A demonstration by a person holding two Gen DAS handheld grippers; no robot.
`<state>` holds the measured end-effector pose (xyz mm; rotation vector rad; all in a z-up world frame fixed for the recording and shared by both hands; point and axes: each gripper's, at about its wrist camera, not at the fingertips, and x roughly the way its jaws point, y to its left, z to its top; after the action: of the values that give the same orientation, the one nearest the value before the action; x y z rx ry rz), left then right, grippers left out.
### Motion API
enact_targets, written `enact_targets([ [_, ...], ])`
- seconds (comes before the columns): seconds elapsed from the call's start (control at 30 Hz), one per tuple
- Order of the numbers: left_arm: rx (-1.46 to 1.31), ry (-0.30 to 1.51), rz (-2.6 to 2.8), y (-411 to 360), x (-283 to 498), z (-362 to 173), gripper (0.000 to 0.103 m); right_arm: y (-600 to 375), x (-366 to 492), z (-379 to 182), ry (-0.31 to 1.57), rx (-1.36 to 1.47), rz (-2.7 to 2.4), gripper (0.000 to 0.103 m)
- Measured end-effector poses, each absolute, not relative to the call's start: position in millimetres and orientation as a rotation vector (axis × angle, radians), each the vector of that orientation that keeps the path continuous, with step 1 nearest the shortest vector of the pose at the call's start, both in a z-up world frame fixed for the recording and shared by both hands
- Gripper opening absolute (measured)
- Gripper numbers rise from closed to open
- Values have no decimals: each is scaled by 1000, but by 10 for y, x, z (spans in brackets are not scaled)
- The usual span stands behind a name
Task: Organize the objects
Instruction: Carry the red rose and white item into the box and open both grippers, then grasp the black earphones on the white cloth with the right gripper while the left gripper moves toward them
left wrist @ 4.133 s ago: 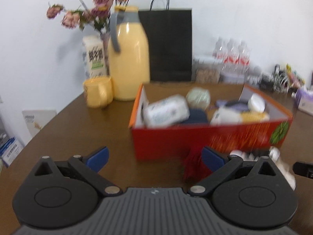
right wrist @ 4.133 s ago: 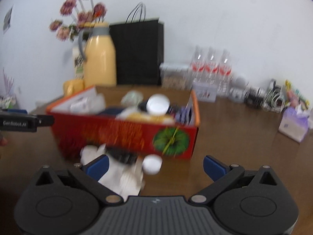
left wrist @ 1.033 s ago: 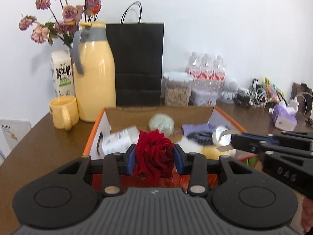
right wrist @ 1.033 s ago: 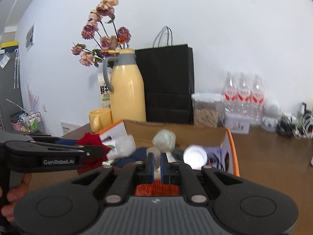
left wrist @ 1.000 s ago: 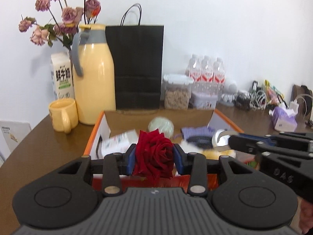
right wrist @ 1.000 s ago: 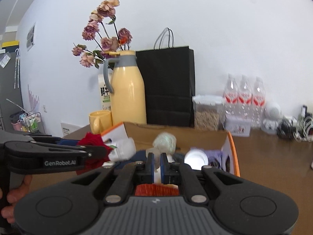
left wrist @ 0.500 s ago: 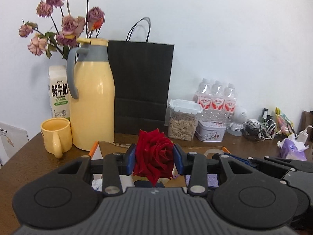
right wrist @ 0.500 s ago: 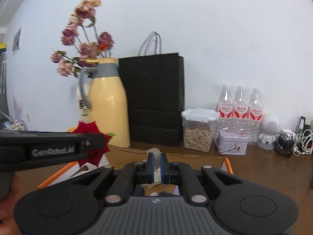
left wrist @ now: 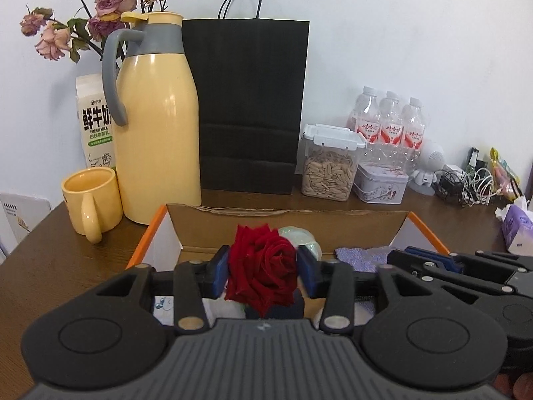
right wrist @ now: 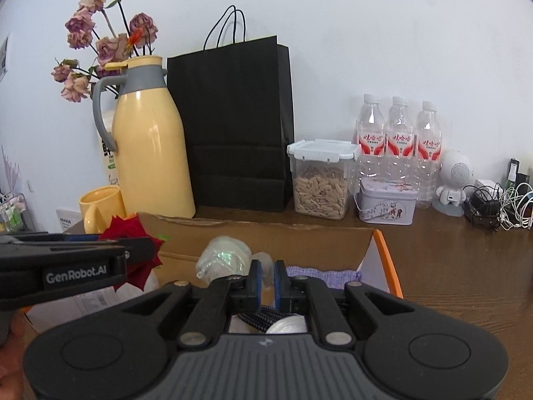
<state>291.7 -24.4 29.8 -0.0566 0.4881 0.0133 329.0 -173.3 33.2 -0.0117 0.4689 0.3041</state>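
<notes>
A red rose sits between the blue pads of my left gripper, which still touch it as the jaws are opening. It hangs over the orange cardboard box. My right gripper pinches a thin pale translucent piece over the same box, and its jaws are opening slightly. Each gripper shows in the other's view: the right gripper, the left gripper with the rose. The box holds a greenish wrapped ball and a purple cloth.
Behind the box stand a yellow thermos, a yellow mug, a black paper bag, a seed jar, a tin and water bottles. Cables and a tissue pack lie right.
Both grippers have moved forward over the box toward the thermos and bag, which now look larger. The left pads stand a touch wider around the rose.
</notes>
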Motion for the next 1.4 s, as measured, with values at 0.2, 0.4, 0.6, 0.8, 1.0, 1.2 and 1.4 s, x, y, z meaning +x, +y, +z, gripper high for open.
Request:
enact_targets([
  [0.2,-27,451,51,-201,2856,328,103,-1789,3260,309,490,-20,281,96],
  [0.4,-38,457,76,-162,2868,341,103,-1834,3231,345,483,-9,273,103],
  [0.6,-39,456,76,-152,2864,340,103,-1843,3210,358,479,-9,272,103],
  [0.8,-43,427,66,-160,2776,424,103,-1869,3126,412,461,-11,275,103],
  [1.0,-36,376,45,-161,2556,545,103,-1954,2898,552,405,-12,289,103],
  [1.2,-19,350,26,-86,2295,557,103,-2014,2623,640,364,-36,307,103],
  [1.4,12,373,13,8,2080,484,103,-2034,2392,558,385,-98,327,103],
])
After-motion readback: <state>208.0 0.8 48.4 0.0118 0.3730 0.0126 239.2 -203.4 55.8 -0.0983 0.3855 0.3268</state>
